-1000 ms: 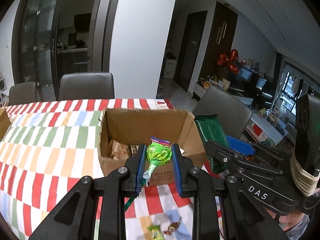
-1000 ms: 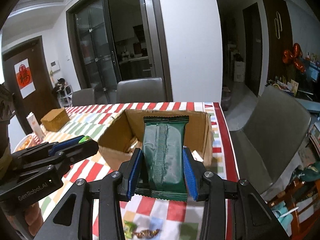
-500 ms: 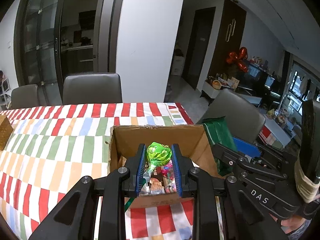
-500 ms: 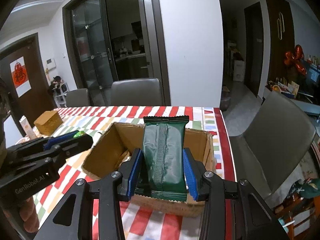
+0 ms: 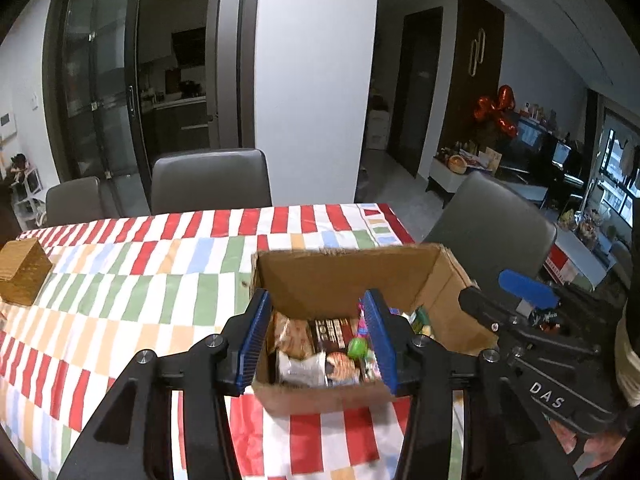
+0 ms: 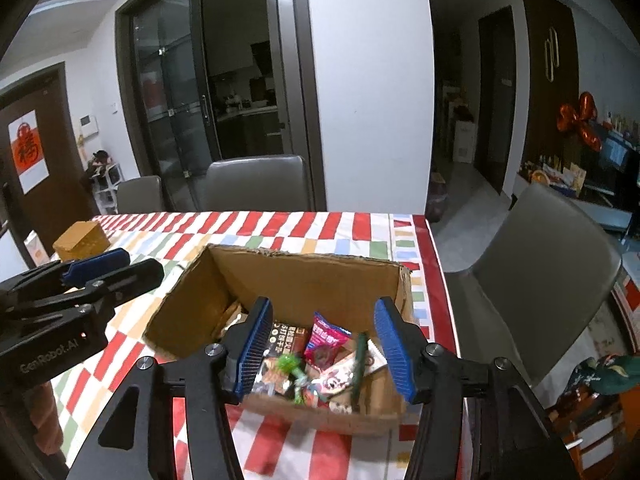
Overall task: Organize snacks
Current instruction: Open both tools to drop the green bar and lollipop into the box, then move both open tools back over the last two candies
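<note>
An open cardboard box (image 5: pixel 344 276) (image 6: pixel 304 276) stands on the striped tablecloth and holds several snack packets. My left gripper (image 5: pixel 316 340) is open and empty above the box's near side. The green lollipop (image 5: pixel 357 347) (image 6: pixel 289 362) lies inside among the packets. My right gripper (image 6: pixel 324 348) is open and empty over the box too. The dark green packet (image 6: pixel 360 360) stands on edge, blurred, in the box's right part, beside a pink packet (image 6: pixel 326 340).
A small wooden box (image 5: pixel 22 272) (image 6: pixel 82 240) sits at the table's left. Grey chairs stand behind the table (image 5: pixel 210 178) and at its right end (image 6: pixel 536 264). The table's right edge (image 6: pixel 434 248) is close to the cardboard box.
Both grippers moved forward over the box and opened. The lollipop left the left gripper and the green packet left the right; both now lie in the box.
</note>
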Tool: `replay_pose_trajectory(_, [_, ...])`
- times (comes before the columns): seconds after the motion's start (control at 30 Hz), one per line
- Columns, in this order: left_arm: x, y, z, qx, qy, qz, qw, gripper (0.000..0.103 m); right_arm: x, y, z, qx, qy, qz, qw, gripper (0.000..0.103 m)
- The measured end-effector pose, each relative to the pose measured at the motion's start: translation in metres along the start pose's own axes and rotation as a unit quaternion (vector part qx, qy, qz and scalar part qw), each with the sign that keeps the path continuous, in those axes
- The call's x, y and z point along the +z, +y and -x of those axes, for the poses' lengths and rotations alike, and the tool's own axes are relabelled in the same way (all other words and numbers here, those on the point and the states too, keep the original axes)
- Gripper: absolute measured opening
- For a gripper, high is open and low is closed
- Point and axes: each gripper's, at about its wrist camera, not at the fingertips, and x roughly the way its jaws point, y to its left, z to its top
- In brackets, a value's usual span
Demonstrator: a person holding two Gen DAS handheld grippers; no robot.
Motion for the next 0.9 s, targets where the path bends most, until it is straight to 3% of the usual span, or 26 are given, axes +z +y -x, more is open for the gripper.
replay_pose_trajectory(0.5, [-0.078, -0.017, 0.043, -0.008, 0.025, -0.018, 0.9995, 0.048, -0.058, 0.013, 0.052, 0.029, -0.007, 0.024, 0.999, 0.054])
replay_pose_trajectory(0.9, [-0.138, -0.024, 0.025, -0.027, 0.095, -0.013, 0.9951, 0.048, -0.127, 0.009, 0.043, 0.042, 0.067, 0.003, 0.997, 0.054])
